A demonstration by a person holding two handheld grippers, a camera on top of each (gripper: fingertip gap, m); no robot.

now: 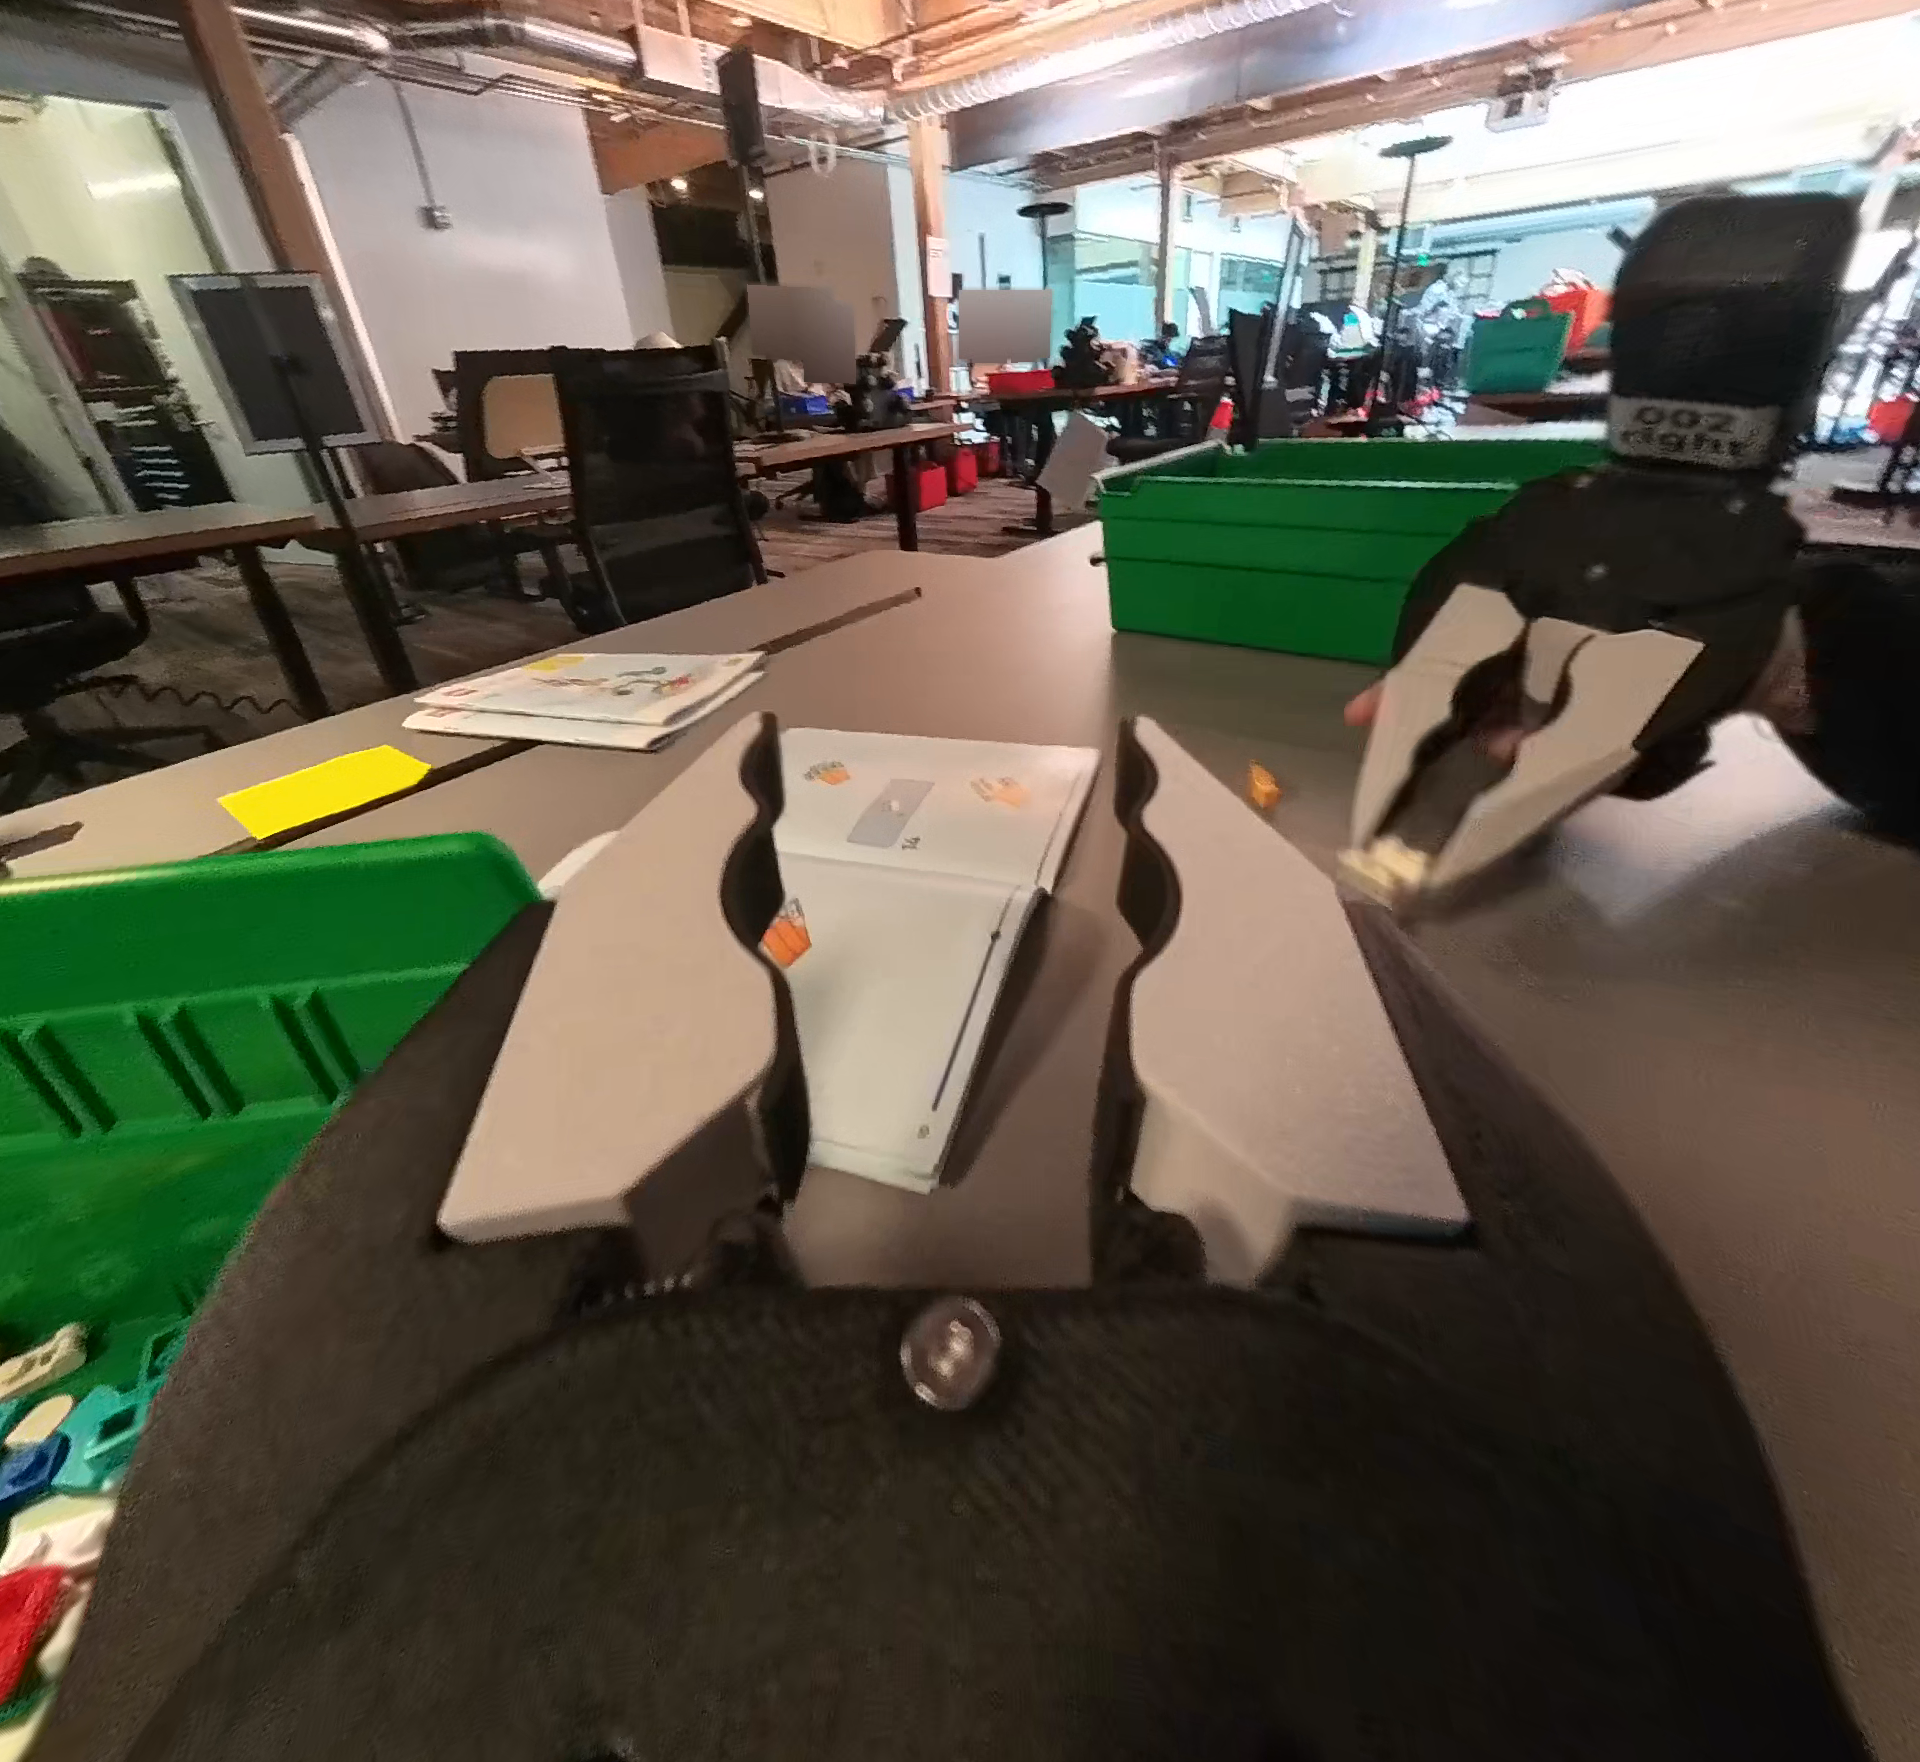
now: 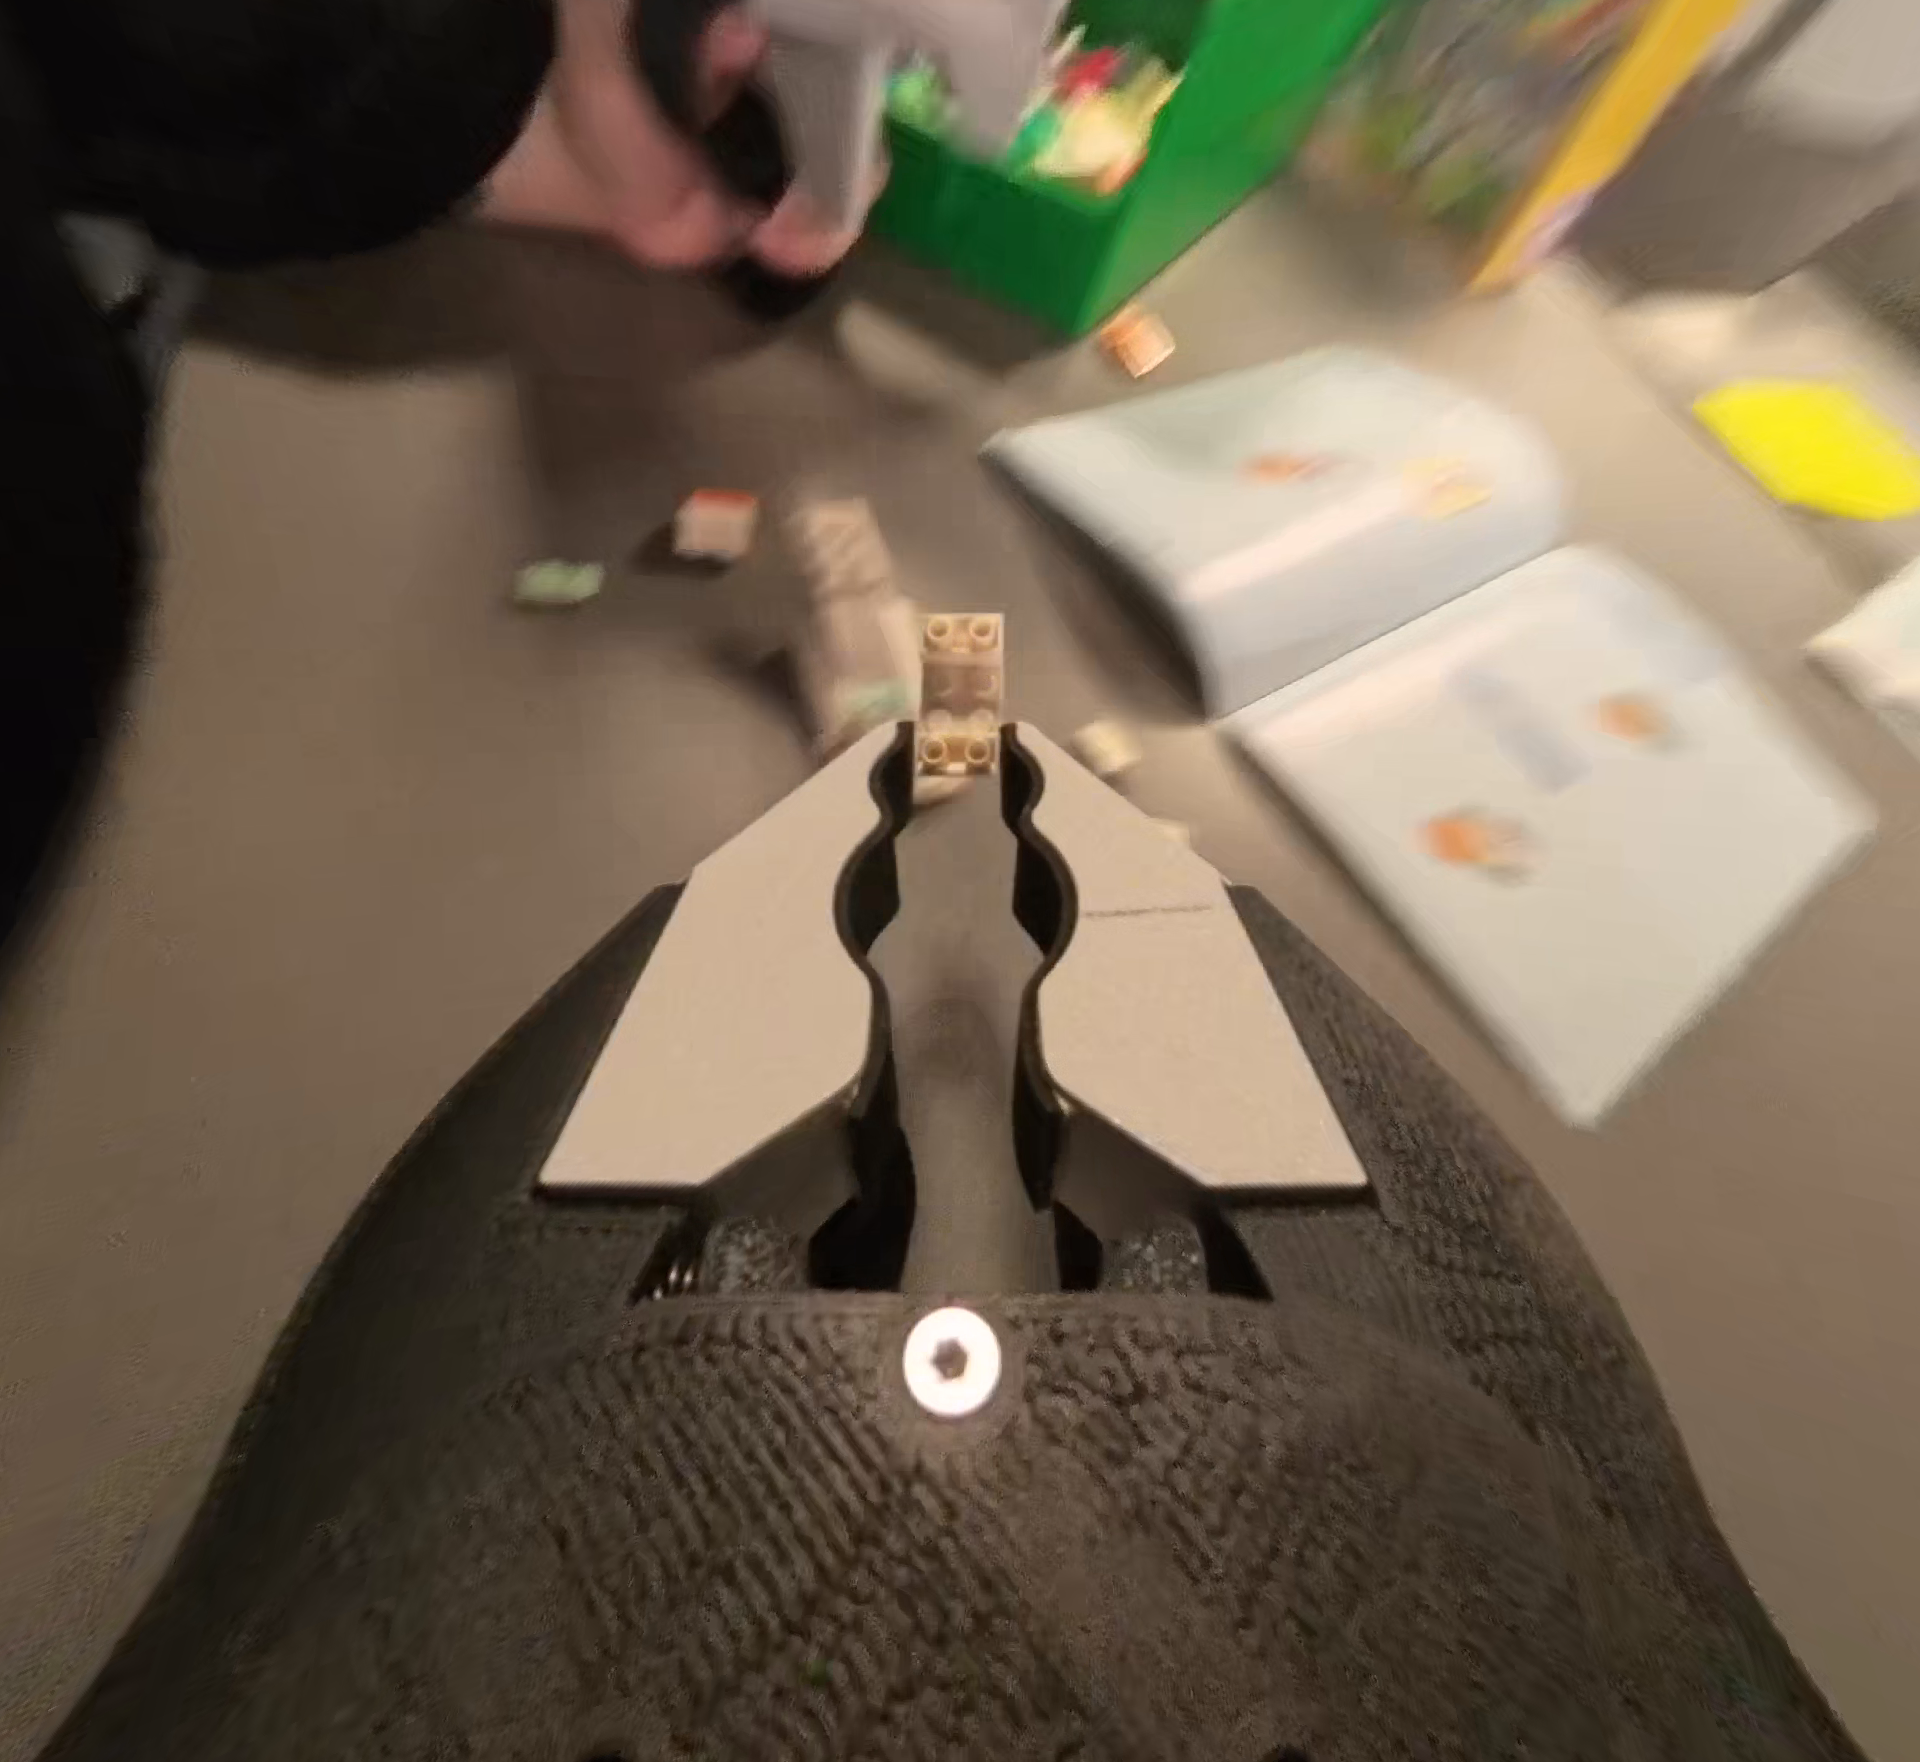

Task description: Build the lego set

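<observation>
My right gripper (image 2: 958, 744) is shut on a tan lego piece (image 2: 962, 686) that sticks out past its tips, held above the grey table. The same gripper shows in the left wrist view (image 1: 1397, 865) with the pale piece (image 1: 1377, 871) at its tips. My left gripper (image 1: 951, 746) is open and empty, held above the open instruction booklet (image 1: 914, 943). In the right wrist view the left gripper (image 2: 914, 50) is blurred over the green bin (image 2: 1049, 247). Loose pieces lie on the table: a grey built part (image 2: 847, 611), a red-topped brick (image 2: 712, 523), a green one (image 2: 556, 582).
A green bin (image 1: 187, 1006) with mixed bricks sits at my left. A second green bin (image 1: 1288, 549) stands far right. Folded leaflets (image 1: 592, 699), a yellow note (image 1: 322, 787) and a small orange brick (image 1: 1264, 784) lie on the table. The set box (image 2: 1621, 50) stands behind the bin. My right gripper's tips are some 11 centimetres from the red-topped brick (image 2: 712, 523).
</observation>
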